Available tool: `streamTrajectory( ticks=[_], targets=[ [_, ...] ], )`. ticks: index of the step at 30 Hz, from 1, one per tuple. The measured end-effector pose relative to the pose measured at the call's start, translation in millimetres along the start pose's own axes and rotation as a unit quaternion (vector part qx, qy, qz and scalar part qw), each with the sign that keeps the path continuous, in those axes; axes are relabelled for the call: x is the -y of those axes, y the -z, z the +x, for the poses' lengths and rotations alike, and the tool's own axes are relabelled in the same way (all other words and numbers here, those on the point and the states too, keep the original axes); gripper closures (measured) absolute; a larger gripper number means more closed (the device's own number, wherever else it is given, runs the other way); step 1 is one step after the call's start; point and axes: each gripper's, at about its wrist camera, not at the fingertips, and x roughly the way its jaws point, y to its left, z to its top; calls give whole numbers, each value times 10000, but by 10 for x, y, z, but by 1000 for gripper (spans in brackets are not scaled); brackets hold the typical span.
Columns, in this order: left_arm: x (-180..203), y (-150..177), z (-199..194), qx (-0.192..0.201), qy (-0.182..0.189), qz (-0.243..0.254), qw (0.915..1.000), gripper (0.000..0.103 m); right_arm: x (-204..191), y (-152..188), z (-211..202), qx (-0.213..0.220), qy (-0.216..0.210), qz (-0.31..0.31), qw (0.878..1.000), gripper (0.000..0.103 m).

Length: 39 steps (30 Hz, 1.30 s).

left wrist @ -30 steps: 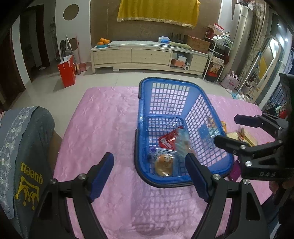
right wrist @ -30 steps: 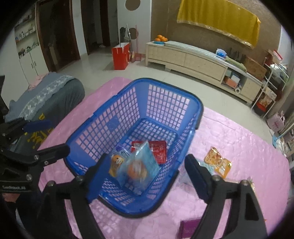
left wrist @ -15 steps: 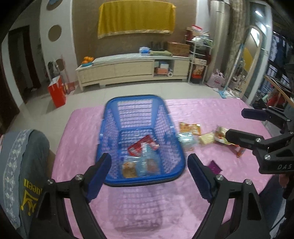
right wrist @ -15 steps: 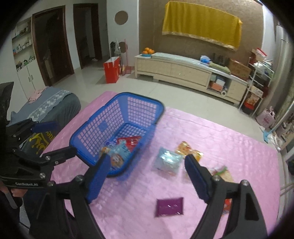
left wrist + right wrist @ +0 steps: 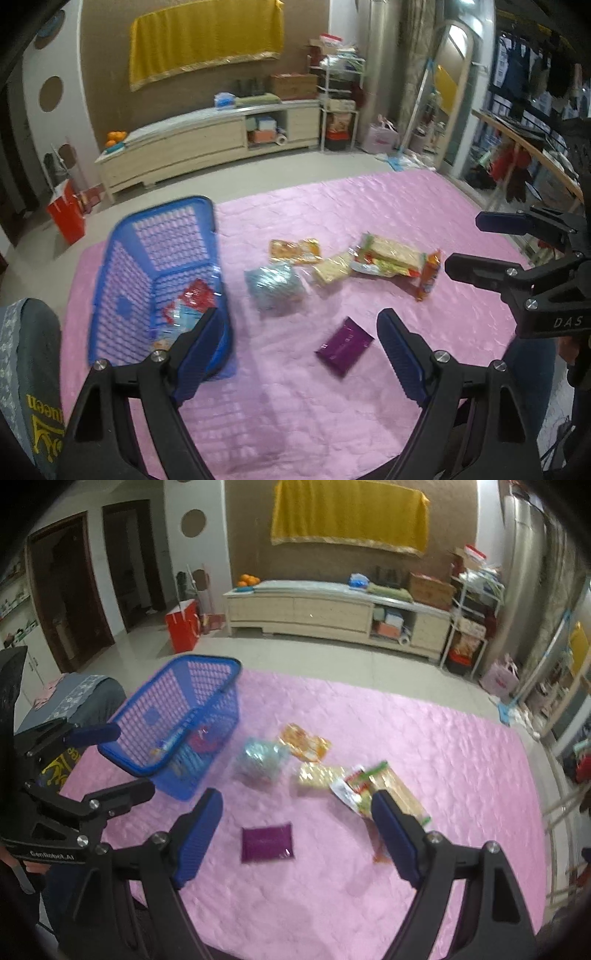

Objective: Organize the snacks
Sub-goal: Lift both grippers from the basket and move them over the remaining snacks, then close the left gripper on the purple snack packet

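Note:
A blue mesh basket (image 5: 110,258) (image 5: 177,686) stands at the left of the pink tablecloth, with a red packet (image 5: 195,295) and other snacks inside. To its right lie loose snacks: a clear bluish bag (image 5: 273,284) (image 5: 260,762), an orange packet (image 5: 295,249), a yellow cracker pack (image 5: 332,269), a large green-edged pack (image 5: 388,256) and an orange stick pack (image 5: 428,275). Nearest to me is a purple packet (image 5: 343,345) (image 5: 266,843). My left gripper (image 5: 299,332) (image 5: 131,760) is open and empty above the purple packet. My right gripper (image 5: 295,801) (image 5: 465,242) is also open and empty.
The pink tablecloth (image 5: 332,424) covers the whole table. A grey chair cushion with yellow lettering (image 5: 29,369) sits off the table's left edge. Beyond the far edge are a tiled floor, a red bag (image 5: 183,626) and a long low cabinet (image 5: 332,613).
Both grippers have swung to the right, away from the basket. The basket has slid to the left of both views and the loose snacks have come into sight. Both stay open.

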Motion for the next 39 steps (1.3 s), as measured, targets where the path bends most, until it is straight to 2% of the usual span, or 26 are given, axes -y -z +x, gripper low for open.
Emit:
streamTrajectory(
  ticks=[3,9,14,19,27,37,39],
  targets=[
    [131,54,161,-177,171,99,9996,20,119,157,82,-172,4,103,9998,17],
    [386,207,510,-574,359,653,9956,20,402,486,225,-391,-3,312,9987,17],
    [484,334,736,-751,617,910,9911,20,502,714,401,-552,50,481,9973,17],
    [549,483,1074,-1030,691,1223,9847,20,522,949,639,-665,103,527,9963,17],
    [503,576,1530,-1274,970,1504,9756,20,668,1105,813,-450,209,833,9953,17],
    [589,629,1972,-1530,1121,1989,9615,19,902,1122,1014,-577,272,1154,9913,17],
    [583,615,1986,-1513,1164,1944,9622,20,932,1128,1011,-592,289,1181,9908,17]
  ],
)
